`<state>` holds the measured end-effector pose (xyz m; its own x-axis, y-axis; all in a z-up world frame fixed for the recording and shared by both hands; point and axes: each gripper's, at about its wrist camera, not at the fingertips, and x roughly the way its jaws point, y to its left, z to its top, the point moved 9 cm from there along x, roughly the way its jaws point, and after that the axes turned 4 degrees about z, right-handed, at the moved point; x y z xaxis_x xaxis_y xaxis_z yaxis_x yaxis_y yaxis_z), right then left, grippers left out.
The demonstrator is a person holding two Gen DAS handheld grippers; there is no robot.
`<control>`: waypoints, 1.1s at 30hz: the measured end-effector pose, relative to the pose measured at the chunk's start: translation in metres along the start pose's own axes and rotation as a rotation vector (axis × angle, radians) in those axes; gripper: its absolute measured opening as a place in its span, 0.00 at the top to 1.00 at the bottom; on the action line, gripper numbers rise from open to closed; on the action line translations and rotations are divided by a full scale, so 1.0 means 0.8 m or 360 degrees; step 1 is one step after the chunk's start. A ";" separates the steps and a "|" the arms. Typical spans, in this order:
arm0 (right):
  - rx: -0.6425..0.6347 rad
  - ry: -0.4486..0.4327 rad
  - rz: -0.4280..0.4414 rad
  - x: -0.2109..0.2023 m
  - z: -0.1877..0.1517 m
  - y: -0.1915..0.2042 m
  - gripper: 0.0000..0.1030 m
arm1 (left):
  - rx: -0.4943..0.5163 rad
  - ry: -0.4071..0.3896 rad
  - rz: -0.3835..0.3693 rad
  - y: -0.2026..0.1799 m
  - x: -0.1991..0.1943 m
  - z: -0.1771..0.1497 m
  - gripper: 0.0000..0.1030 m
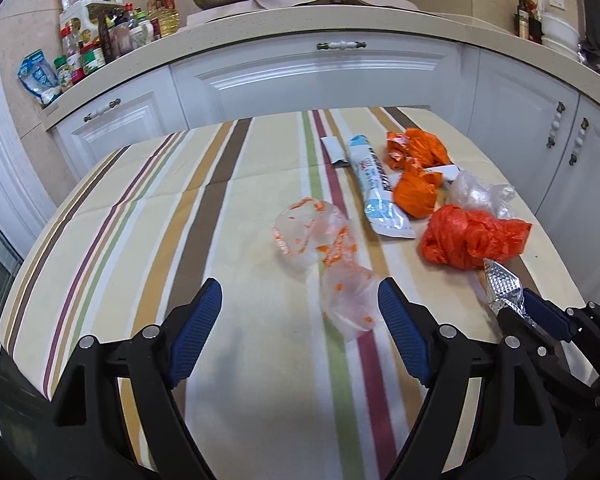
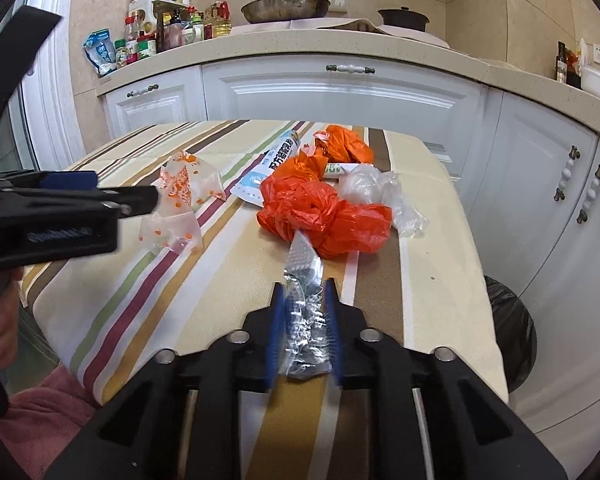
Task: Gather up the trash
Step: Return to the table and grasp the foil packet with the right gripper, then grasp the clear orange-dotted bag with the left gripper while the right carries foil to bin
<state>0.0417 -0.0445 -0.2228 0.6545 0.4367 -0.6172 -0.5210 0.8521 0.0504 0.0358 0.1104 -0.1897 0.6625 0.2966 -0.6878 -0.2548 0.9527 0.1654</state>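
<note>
Foil wrapper (image 2: 306, 312), crinkled, lay on striped table (image 2: 432, 240) near front edge, clenched in R gripper (image 2: 305, 332). L gripper (image 1: 300, 312) jaws spread, empty, w/ dotted clear bag (image 1: 324, 252) just ahead. Risk: thin foil tearing or slipping when lifted.

3 orange bags (image 1: 474, 242), 2 clear bags (image 1: 480, 196), 1 foil wrapper (image 2: 304, 280), 1 blue-white pouch (image 1: 380, 192).

The crinkled silver foil wrapper (image 2: 306, 312) is partly covered by the blue pads of the right gripper (image 2: 305, 300), and its near end is blurred. The black-lined round bin (image 2: 512, 328) is half hidden behind the striped tabletop (image 2: 440, 240). Labels on the small condiment bottles (image 1: 96, 48) are perhaps too small to read.
</note>
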 end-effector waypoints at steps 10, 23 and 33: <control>0.0073 -0.0064 -0.0057 -0.028 0.001 -0.032 0.81 | 0.0053 0.0042 0.0042 -0.029 0.029 -0.004 0.27; 0.0130 -0.0091 -0.0079 -0.030 0.003 -0.053 0.81 | 0.0132 0.0034 -0.0001 -0.038 0.030 -0.018 0.76; 0.0108 -0.0130 -0.0148 -0.040 0.009 -0.060 0.81 | 0.0155 -0.0045 -0.0013 -0.039 -0.003 -0.006 0.79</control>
<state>0.0494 -0.0973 -0.1997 0.7421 0.3749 -0.5557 -0.4199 0.9062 0.0507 0.0386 0.0793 -0.1968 0.6842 0.2889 -0.6697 -0.1803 0.9567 0.2286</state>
